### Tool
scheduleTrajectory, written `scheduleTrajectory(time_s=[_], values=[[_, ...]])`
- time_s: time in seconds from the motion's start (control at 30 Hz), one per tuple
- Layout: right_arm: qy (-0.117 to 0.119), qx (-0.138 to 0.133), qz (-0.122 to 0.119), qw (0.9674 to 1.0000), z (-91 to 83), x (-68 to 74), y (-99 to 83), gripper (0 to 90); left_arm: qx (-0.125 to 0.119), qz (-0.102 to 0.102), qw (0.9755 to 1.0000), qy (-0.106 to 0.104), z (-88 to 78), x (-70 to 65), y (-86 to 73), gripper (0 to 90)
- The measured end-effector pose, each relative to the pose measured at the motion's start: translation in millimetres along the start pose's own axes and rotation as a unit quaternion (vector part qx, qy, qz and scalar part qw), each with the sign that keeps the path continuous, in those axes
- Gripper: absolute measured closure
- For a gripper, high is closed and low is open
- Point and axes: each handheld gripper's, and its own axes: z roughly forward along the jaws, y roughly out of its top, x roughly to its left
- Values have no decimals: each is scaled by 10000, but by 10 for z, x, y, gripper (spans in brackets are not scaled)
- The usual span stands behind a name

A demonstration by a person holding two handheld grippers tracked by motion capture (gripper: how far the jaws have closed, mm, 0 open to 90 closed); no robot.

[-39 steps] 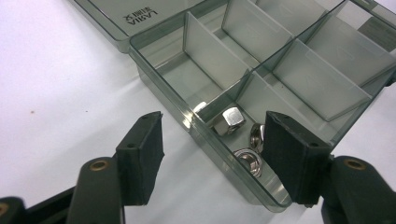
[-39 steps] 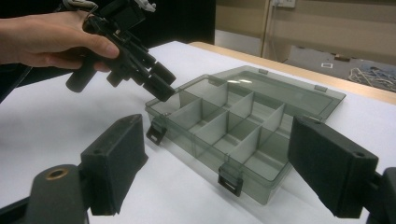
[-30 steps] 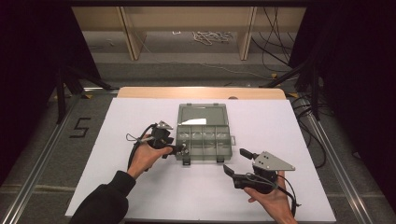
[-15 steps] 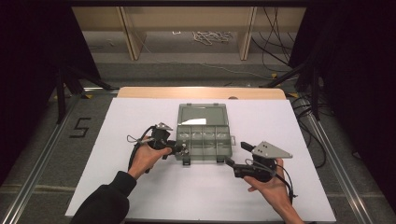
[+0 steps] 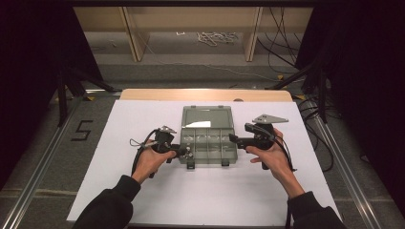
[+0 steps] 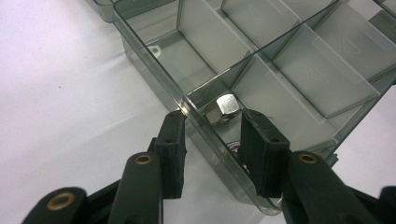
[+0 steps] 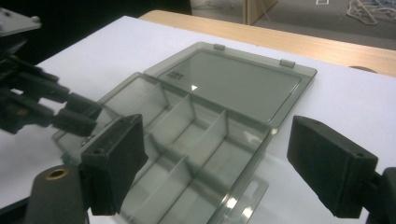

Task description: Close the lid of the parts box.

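Note:
A smoky clear organiser box (image 5: 207, 143) lies mid-table with its lid (image 5: 208, 117) folded flat behind it. My left gripper (image 5: 185, 152) clamps the box's front-left corner. In the left gripper view one jaw sits outside the clear wall (image 6: 154, 65) and the other inside, so the left gripper (image 6: 212, 135) is shut on the wall. A silver hex nut (image 6: 224, 108) rests in that corner compartment. My right gripper (image 5: 232, 139) hovers open at the box's right side. In the right gripper view the gripper (image 7: 217, 154) has wide jaws over empty compartments (image 7: 187, 140), and the left gripper (image 7: 56, 112) shows beyond.
A white sheet (image 5: 143, 119) covers the table, with a wooden edge (image 5: 205, 94) at the back. Metal rails (image 5: 43, 157) run along both sides. Cables (image 5: 217, 37) lie on the floor beyond the table.
My right gripper has moved from the table's front right, up and leftward to the box's right side. The left gripper and the box have stayed put.

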Motion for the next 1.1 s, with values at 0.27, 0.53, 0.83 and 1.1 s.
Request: scheduleTrajectory(time_s=[0.27,0.53,0.83,1.1], values=[[-67,324,212,9992,312,-220,177,211,14,53,10000,7,-5,3,0,614],[-119,571,472,9972,563,-408,295,232,-1,41,10000,18,-2,0,-1,615],[-338,993,751,9917,819,-631,334,252,41,53,10000,18,-6,-3,4,617],[-274,1138,964,9884,962,-721,317,281,16,12,10000,18,0,-8,4,617]])
